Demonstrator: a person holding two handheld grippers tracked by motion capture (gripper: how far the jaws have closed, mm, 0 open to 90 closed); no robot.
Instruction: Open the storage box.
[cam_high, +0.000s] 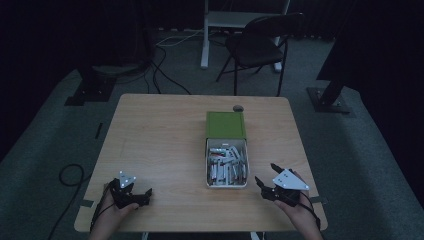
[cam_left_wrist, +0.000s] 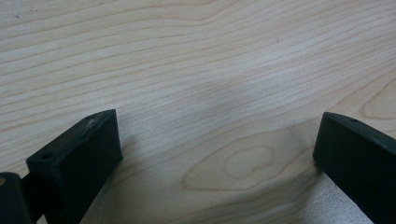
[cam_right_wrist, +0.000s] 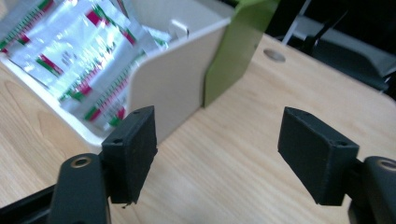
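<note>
Both pairs of black jaws stand wide apart with nothing between them: the left gripper (cam_high: 141, 195) rests low over bare wood near the table's front left corner, and the right gripper (cam_high: 265, 176) sits just beside the open white box with a green flipped-back lid (cam_high: 226, 150), its jaws framing bare table. The box, near the middle of the pale wood-grain square table (cam_high: 160, 145), holds a heap of silver foil sachets with red and green print (cam_high: 227, 166). The room is dim, with grey carpet, a black folding chair (cam_high: 260, 42) behind the table and cables (cam_high: 165, 65) across the floor.
</note>
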